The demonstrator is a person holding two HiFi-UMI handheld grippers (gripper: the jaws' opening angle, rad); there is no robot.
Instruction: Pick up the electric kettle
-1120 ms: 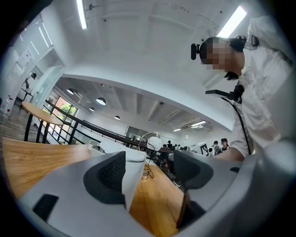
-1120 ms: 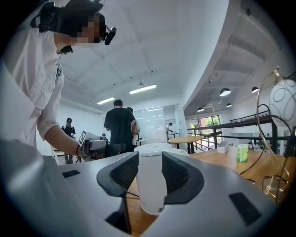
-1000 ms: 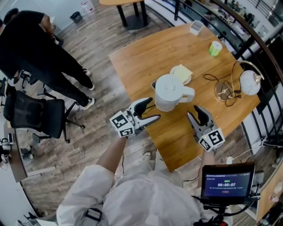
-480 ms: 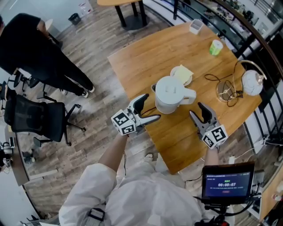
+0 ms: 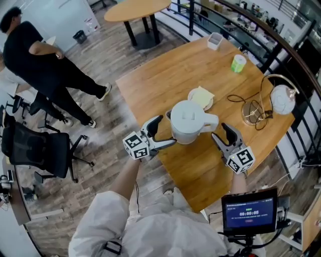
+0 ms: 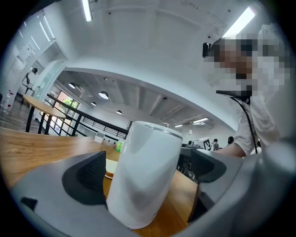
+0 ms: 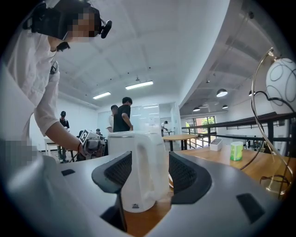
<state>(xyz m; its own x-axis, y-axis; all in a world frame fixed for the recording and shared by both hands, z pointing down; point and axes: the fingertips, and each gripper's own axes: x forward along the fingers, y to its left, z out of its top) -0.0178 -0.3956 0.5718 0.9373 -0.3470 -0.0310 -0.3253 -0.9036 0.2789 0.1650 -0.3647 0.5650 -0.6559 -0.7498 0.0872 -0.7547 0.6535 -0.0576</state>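
Open-plan office, upper level by the look of it: wood-plank floor (image 5: 95, 130), black swivel office chair (image 5: 37, 150), square wooden table (image 5: 165, 75), round wooden table (image 5: 138, 9), black metal railing (image 5: 281, 40) along the edge, small waste bin (image 5: 79, 36), ceiling strip lights (image 6: 85, 10), standing person in black (image 5: 35, 55).

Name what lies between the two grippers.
The electric kettle, in the head view. Jaws of the left gripper and right gripper have just been opening, each pair framing it.
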